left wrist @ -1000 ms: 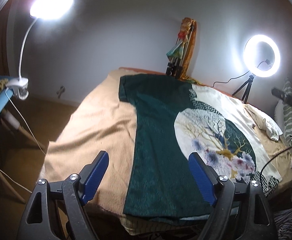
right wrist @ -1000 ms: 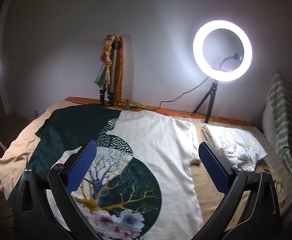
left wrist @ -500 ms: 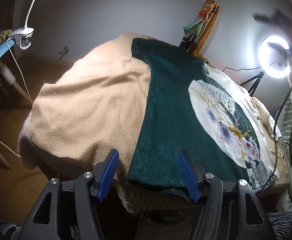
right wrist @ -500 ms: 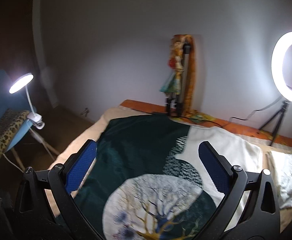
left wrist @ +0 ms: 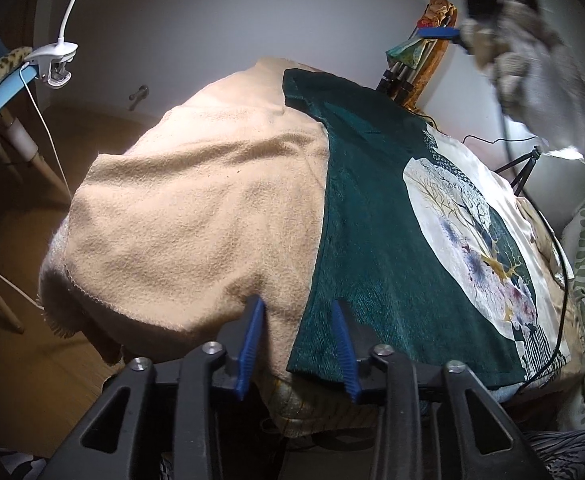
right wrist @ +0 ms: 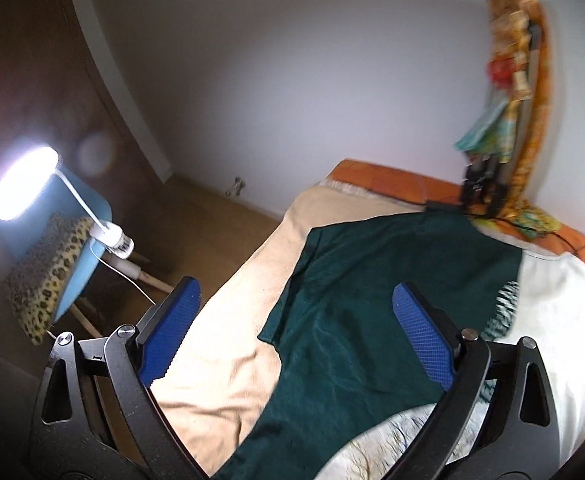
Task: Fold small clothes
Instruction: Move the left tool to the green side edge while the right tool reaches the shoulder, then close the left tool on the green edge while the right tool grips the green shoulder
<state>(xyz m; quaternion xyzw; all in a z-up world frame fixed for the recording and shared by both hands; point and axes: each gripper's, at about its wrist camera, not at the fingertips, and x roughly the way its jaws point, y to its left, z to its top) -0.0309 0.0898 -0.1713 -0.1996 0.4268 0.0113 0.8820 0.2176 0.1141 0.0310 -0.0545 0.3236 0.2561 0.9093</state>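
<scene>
A dark green and white T-shirt with a round tree print lies flat on a beige blanket on the bed. My left gripper is low at the shirt's near left hem corner, jaws narrowed but apart, one on each side of the hem edge. My right gripper is open and empty above the shirt's left sleeve; it also shows at the top right of the left wrist view, held in a gloved hand.
A clip lamp is fixed to a blue chair with a leopard cushion left of the bed. A tripod with colourful cloth leans on the wall behind. A black cable crosses the shirt's right side.
My left gripper has dropped to the hem corner and its jaws have narrowed. My right gripper has swung left from the shirt's middle to over the left sleeve.
</scene>
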